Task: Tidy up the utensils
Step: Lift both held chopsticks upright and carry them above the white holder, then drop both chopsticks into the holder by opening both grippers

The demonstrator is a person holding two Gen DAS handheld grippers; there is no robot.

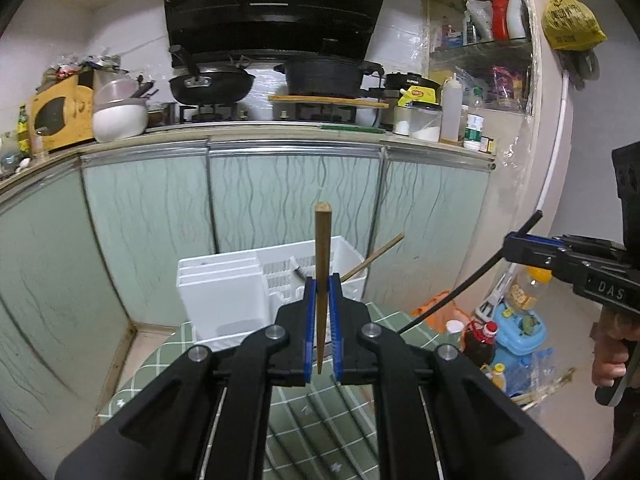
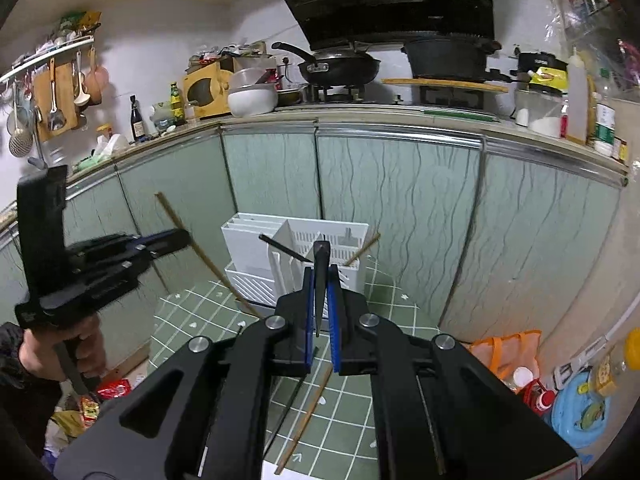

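- Grippers first: my left gripper is clamped on a brown chopstick, which stands nearly upright between the blue pads.
- My right gripper pinches a black chopstick, also nearly upright.
- Below them I see a green checked cloth with one brown stick and one black stick lying loose, side by side.
- Beyond, at the cloth's far edge, stands the white caddy; a brown chopstick and a black one lean out of its slotted compartments.
- Behind that I see pale green cabinet doors, then the stove with a wok.
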